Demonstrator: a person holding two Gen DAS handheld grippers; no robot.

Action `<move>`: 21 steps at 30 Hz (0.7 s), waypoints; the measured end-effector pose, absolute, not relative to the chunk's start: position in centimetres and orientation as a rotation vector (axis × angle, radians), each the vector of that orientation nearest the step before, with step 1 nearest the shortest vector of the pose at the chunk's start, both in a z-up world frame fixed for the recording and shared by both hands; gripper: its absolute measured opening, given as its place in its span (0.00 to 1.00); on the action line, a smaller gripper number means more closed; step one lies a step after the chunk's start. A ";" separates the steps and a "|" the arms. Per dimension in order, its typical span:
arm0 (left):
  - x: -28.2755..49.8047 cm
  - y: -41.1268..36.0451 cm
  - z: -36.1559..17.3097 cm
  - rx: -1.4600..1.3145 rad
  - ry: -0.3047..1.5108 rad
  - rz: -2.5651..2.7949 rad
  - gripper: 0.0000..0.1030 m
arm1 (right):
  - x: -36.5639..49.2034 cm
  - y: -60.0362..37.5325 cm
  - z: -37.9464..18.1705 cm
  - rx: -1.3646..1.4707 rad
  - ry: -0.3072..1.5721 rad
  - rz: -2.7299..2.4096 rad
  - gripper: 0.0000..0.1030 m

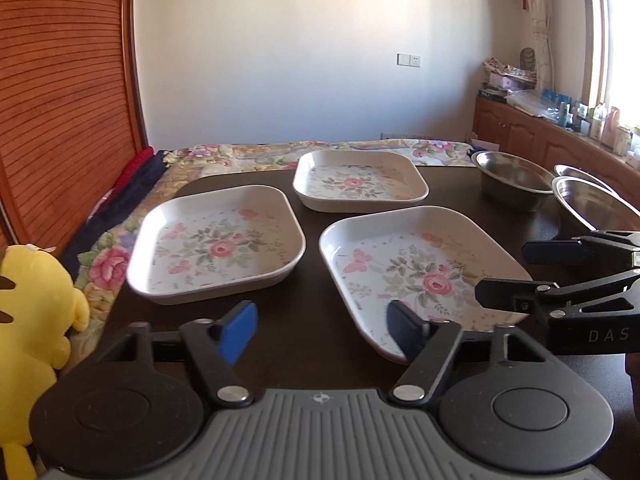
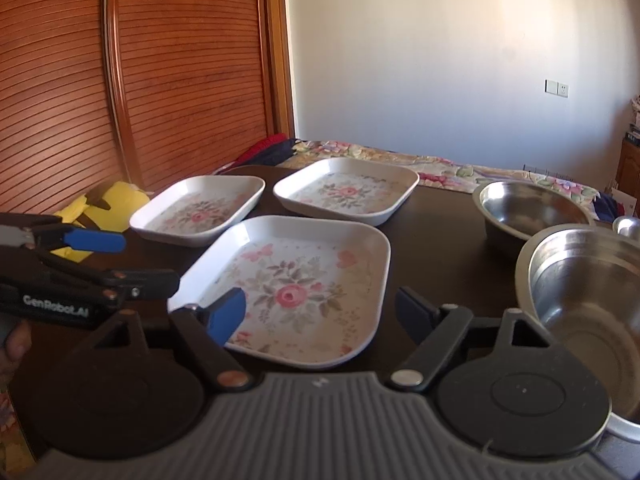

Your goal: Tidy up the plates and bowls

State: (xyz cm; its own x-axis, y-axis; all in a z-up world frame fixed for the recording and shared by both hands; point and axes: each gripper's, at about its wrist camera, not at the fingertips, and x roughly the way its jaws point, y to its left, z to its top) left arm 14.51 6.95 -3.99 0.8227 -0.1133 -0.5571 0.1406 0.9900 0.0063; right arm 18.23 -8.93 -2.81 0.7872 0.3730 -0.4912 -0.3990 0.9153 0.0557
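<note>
Both grippers, left gripper (image 1: 322, 330) and right gripper (image 2: 322, 314), stand parted and empty; centre-frame floral tray (image 1: 416, 272) looks light, stiff, slippery: grasp its raised rim.

wall: plain white wall (image 1: 300, 60) with a switch plate (image 1: 409, 60) | left: slatted wooden door (image 2: 160, 80) | right: wooden cabinets (image 1: 520, 128) cluttered with bottles under a bright window (image 1: 620, 40) | furniture: dark table (image 1: 320, 200), floral cloth (image 1: 360, 150) behind | light: daylight
</note>
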 end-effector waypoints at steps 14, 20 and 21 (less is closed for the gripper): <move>16.8 6.5 -5.2 0.011 0.632 -0.159 0.38 | 20.0 -9.4 -3.8 0.012 0.588 0.400 0.53; 17.2 6.4 -5.0 0.008 0.637 -0.170 0.16 | 20.6 -9.8 -4.1 0.042 0.612 0.389 0.42; 17.2 6.4 -5.0 0.008 0.637 -0.169 0.15 | 20.7 -9.7 -4.1 0.040 0.611 0.384 0.40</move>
